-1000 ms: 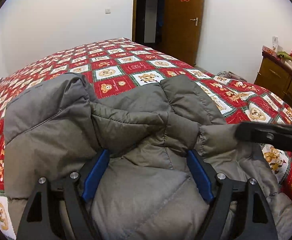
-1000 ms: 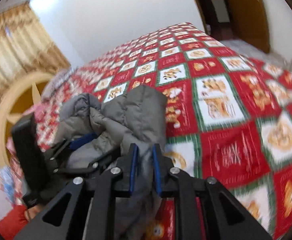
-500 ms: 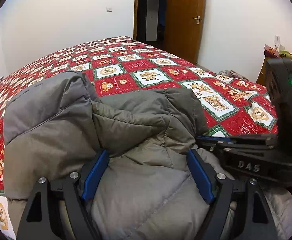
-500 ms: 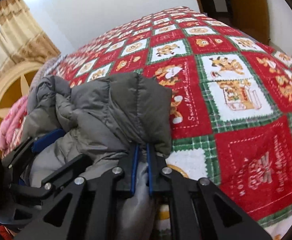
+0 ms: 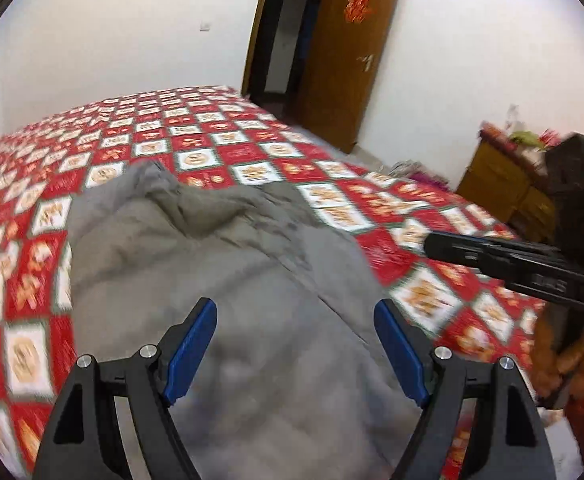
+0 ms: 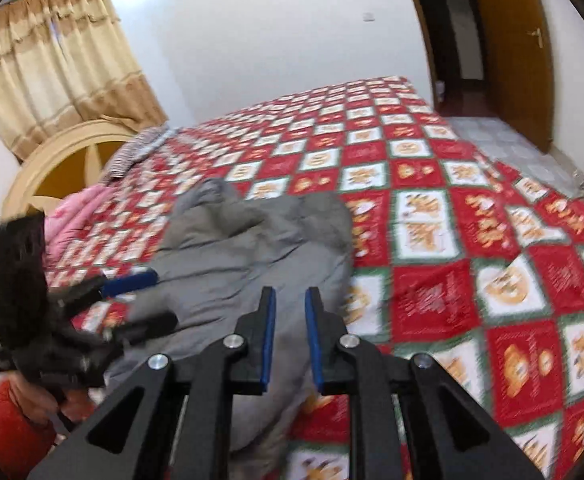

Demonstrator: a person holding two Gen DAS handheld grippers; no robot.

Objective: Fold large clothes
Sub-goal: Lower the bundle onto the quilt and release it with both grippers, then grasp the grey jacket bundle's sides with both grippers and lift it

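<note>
A grey puffer jacket (image 5: 220, 260) lies bunched on the red checked bedspread (image 5: 252, 152). My left gripper (image 5: 294, 308) hovers above the jacket's near part, open wide, with nothing between its blue pads. My right gripper (image 6: 291, 294) hangs over the jacket's (image 6: 252, 248) right edge. Its jaws are opening with a narrow gap, and no cloth is between them. Each gripper shows in the other's view: the right gripper (image 5: 436, 246) pokes in from the right, the left gripper (image 6: 148, 302) from the left. Both views are blurred by motion.
The bedspread (image 6: 432, 292) stretches far to the right and back. A wooden door (image 5: 344, 52) and a dresser (image 5: 496, 176) stand beyond the bed's right side. A pink cloth (image 6: 76, 220), headboard (image 6: 52, 164) and curtains (image 6: 60, 68) are at the left. A red sleeve (image 6: 0, 432) holds the left tool.
Both grippers have risen and drawn back from the jacket. The right gripper, shut on a jacket fold before, has let it go. The jacket now lies flatter on the bed.
</note>
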